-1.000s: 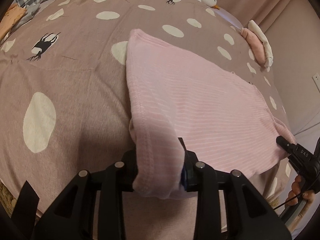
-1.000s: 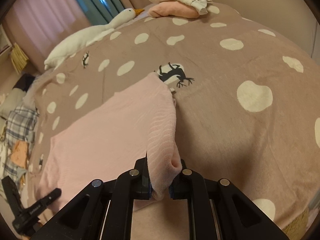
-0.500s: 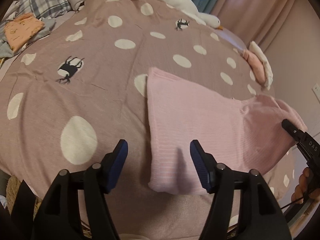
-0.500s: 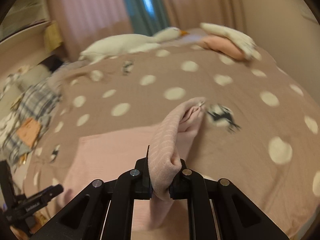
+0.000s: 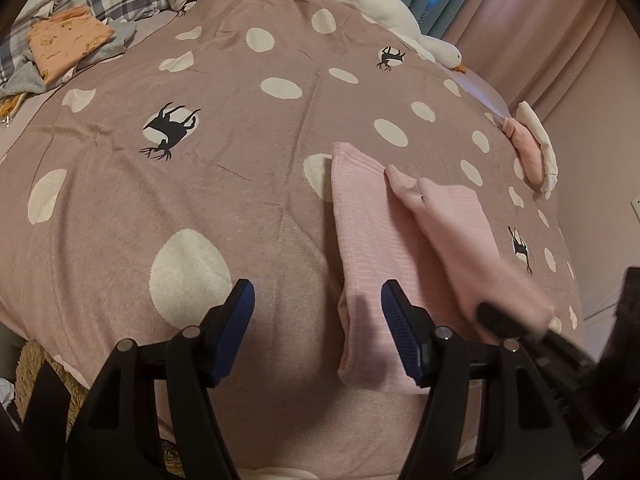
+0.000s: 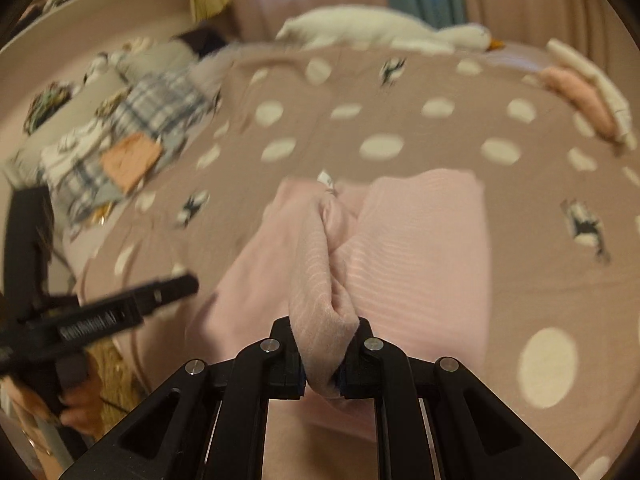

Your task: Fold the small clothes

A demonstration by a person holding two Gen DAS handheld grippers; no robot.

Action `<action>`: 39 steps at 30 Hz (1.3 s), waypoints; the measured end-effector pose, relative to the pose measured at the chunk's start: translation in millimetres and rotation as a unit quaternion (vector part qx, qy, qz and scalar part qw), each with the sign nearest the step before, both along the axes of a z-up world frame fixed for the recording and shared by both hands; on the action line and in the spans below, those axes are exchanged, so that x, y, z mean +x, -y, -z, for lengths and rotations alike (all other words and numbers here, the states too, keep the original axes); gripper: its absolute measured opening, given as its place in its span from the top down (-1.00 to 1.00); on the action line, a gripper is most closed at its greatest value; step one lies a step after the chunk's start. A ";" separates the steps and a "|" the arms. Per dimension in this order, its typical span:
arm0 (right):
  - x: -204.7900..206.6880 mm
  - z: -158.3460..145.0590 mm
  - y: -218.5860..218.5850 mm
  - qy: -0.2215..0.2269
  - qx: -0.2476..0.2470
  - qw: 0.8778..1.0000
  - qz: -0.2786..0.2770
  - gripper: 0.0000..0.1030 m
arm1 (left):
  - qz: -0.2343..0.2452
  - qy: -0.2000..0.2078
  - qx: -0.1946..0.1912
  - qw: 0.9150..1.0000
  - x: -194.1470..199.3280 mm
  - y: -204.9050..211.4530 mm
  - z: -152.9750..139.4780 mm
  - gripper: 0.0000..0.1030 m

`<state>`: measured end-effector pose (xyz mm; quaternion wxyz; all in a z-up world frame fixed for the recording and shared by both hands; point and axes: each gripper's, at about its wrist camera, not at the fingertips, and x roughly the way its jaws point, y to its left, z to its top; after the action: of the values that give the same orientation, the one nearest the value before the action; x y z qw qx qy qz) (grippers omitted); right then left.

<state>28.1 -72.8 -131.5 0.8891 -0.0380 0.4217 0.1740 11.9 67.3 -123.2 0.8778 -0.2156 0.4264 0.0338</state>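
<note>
A pink ribbed garment [image 5: 372, 240] lies on the spotted bedspread [image 5: 160, 200]. My left gripper [image 5: 318, 324] is open and empty, just above the garment's near left corner. My right gripper [image 6: 322, 364] is shut on a bunched edge of the pink garment [image 6: 420, 248] and holds it lifted over the flat part, so the right side is folded leftward. The right gripper also shows blurred at the lower right of the left wrist view [image 5: 516, 324]. The left gripper shows at the left of the right wrist view [image 6: 120, 312].
A white goose plush [image 5: 380, 12] lies at the far edge of the bed. Folded pink and white clothes [image 5: 532, 148] sit at the far right. A pile of plaid and orange clothes [image 5: 68, 40] lies at the far left. Curtains hang behind the bed.
My left gripper has let go of the garment's corner and opened. My right gripper has carried its held edge leftward over the garment, folding it across.
</note>
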 end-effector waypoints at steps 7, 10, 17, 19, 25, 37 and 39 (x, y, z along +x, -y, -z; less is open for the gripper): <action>-7.0 -1.8 1.2 -0.001 0.013 1.000 -0.018 0.76 | 0.007 0.009 -0.013 1.000 0.6 -0.5 -6.1 -0.29; -0.2 13.9 2.5 -0.035 0.007 0.999 -0.015 0.75 | 0.017 0.011 -0.022 1.000 3.9 2.4 -9.7 -0.31; -7.1 2.8 14.6 -0.057 0.054 0.996 -0.030 0.31 | 0.080 0.015 -0.066 0.994 24.9 17.3 -16.3 -0.46; -14.8 -8.9 23.6 -0.037 0.070 0.996 -0.029 -0.14 | 0.098 0.010 -0.074 0.992 34.6 24.0 -14.5 -0.48; -23.2 -25.4 57.1 0.003 0.050 0.998 0.043 -0.25 | 0.149 -0.025 -0.089 0.984 64.5 47.2 2.8 -0.51; -9.4 -8.2 91.5 -0.014 0.031 0.991 0.133 -0.25 | 0.178 -0.068 -0.042 0.981 100.3 82.7 37.5 0.08; -7.1 -5.6 92.2 -0.016 0.026 0.990 0.136 -0.25 | 0.178 -0.065 -0.045 0.981 101.4 82.2 38.2 0.55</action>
<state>21.0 -165.0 -126.0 0.8983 0.0459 0.4324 0.0627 113.3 -14.8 -161.4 0.8297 -0.1727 0.5152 -0.1278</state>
